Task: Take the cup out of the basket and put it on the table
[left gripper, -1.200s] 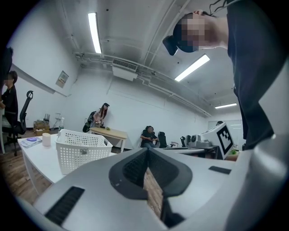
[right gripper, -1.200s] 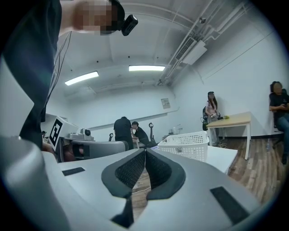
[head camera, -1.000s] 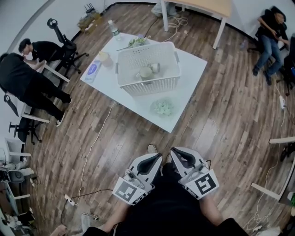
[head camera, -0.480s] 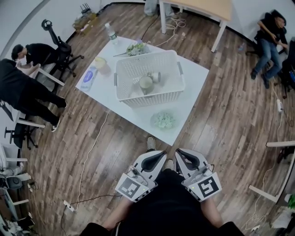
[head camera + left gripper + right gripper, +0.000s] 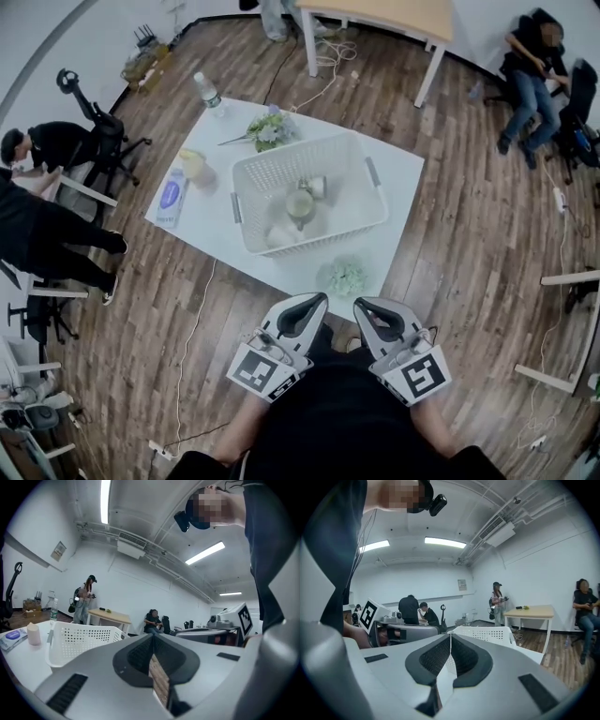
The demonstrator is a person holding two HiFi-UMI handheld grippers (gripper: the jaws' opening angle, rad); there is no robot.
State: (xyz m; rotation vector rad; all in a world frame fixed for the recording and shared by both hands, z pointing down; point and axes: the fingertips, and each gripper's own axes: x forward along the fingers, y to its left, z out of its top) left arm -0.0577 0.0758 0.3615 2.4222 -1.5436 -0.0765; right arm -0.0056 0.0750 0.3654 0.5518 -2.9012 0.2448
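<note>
Nothing done yet — pale round cup (image 5: 300, 202) sits in white perforated plastic basket (image 5: 281, 169) on white bench (image 5: 211, 223). Left tongs (image 5: 313, 299), right tongs (image 5: 361, 304): closed, empty.

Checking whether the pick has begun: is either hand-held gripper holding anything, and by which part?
Nothing is held. The left hand-held gripper and right hand-held gripper are both shut and empty; the cup lies in the basket.
</note>
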